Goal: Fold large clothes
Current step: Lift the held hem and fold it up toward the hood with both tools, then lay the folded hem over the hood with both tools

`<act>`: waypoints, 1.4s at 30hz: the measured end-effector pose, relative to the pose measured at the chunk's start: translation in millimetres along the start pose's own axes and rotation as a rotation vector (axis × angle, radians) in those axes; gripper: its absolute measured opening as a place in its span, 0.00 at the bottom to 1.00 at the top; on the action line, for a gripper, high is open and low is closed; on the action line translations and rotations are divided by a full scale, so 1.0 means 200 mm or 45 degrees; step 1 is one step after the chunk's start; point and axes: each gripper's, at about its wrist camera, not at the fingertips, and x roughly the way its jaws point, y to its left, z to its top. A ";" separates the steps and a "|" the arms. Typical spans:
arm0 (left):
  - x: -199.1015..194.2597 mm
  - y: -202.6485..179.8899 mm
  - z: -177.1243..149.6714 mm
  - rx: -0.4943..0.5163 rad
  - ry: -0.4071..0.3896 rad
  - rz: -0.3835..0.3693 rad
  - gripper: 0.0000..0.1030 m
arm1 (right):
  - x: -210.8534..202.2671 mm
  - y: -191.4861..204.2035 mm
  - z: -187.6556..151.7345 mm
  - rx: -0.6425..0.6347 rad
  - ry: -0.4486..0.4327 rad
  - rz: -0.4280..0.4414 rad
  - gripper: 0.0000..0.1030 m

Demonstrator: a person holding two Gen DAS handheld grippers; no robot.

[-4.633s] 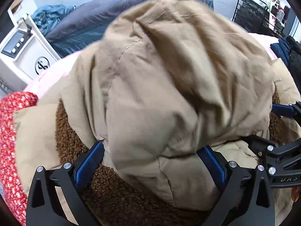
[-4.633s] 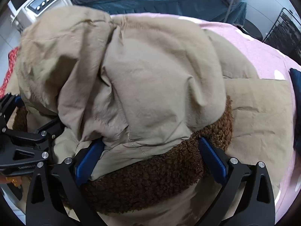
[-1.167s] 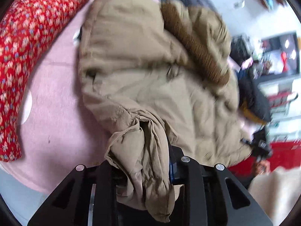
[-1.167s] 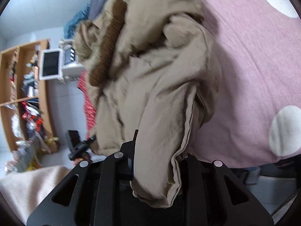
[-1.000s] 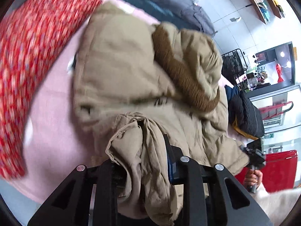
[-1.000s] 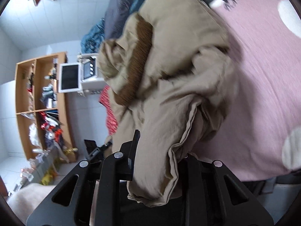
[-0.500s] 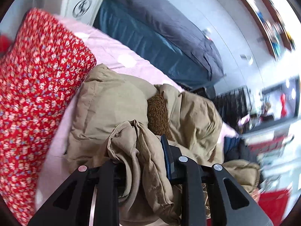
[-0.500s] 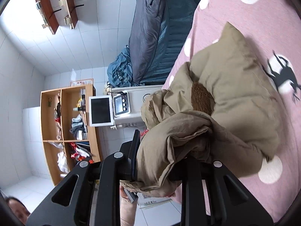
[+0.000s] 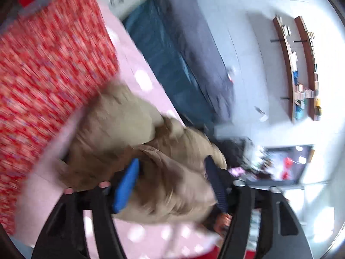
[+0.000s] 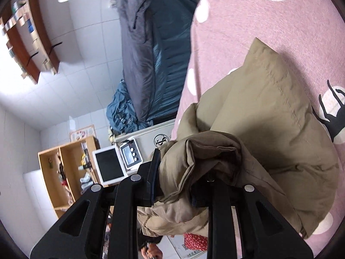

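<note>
- Coat [image 10: 269, 112]: tan padded garment, bunched on the pink bed cover [image 10: 269, 21], lower centre of both views.
- Left gripper [image 9: 172, 185]: jaws just opened, fabric lying loose between them, apparently to drop the folded edge.
- Right gripper [image 10: 179, 181]: clenched on a coat fold, keeping that side controlled.

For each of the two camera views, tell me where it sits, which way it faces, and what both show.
Left wrist: on the left gripper, looking along its fingers at the tan coat and red floral fabric; its jaws have just been opening, with coat between them.
Right wrist: on the right gripper, clamped on a coat fold, facing the pink dotted cover.
Shared: the coat, the cover, and the dark blue bedding.
</note>
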 end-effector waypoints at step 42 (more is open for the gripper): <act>1.00 -0.47 -0.95 0.949 0.056 0.733 0.83 | 0.33 0.06 -1.27 -1.575 -0.131 -1.112 0.86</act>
